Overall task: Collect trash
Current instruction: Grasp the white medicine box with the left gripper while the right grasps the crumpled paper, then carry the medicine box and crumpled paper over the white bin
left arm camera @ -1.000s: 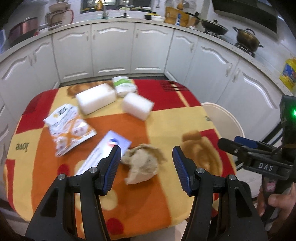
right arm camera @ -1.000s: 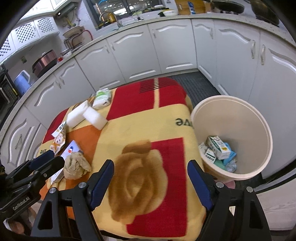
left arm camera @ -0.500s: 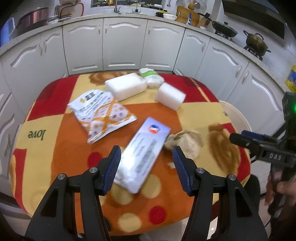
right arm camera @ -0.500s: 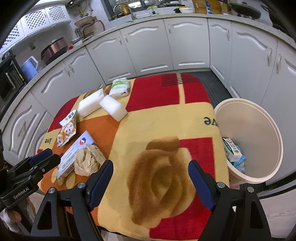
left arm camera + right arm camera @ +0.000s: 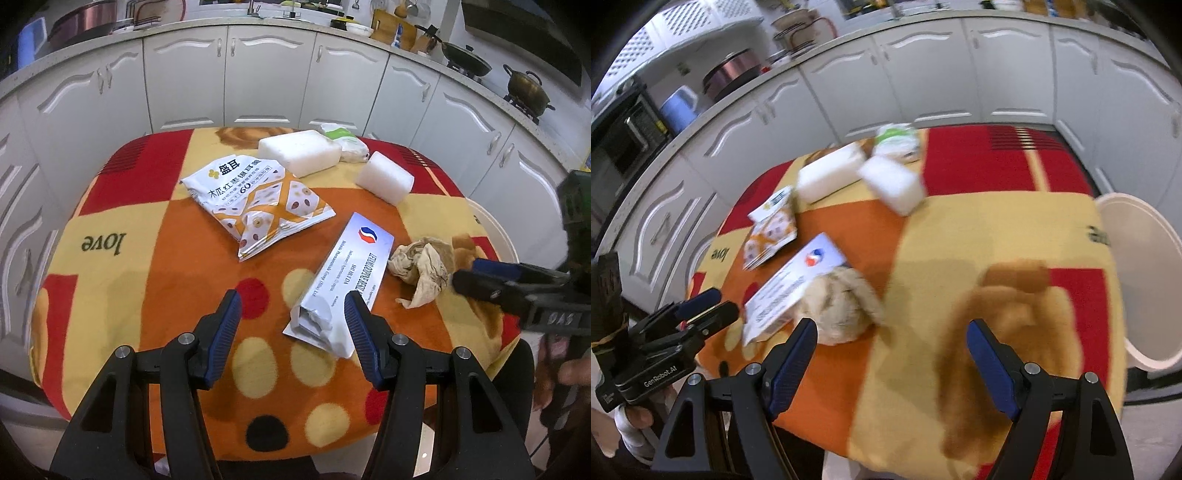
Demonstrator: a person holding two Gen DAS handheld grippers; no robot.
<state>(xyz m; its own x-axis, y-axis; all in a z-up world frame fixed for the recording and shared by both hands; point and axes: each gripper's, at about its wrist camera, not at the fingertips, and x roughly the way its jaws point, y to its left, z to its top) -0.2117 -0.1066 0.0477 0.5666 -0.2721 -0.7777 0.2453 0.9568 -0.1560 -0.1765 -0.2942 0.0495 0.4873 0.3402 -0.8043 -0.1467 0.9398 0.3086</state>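
Trash lies on a table with a red, orange and yellow cloth (image 5: 147,258). A flattened white carton (image 5: 343,280) lies just ahead of my open left gripper (image 5: 291,317), its torn end by the right finger. A crumpled brown paper wad (image 5: 424,264) lies right of the carton; in the right wrist view it (image 5: 842,306) sits just ahead of the left finger of my open right gripper (image 5: 892,349). A snack bag (image 5: 258,206), two white foam blocks (image 5: 299,151) (image 5: 386,181) and a green-white packet (image 5: 345,138) lie farther back. Both grippers are empty.
A cream trash bin (image 5: 1141,280) stands on the floor by the table's right edge. White kitchen cabinets (image 5: 258,81) curve around behind the table. Pots and a pan (image 5: 524,86) sit on the counter.
My left gripper swung left, from over the paper wad to over the carton. My right gripper swung left from the bin toward the paper wad, which now sits close to its fingers.
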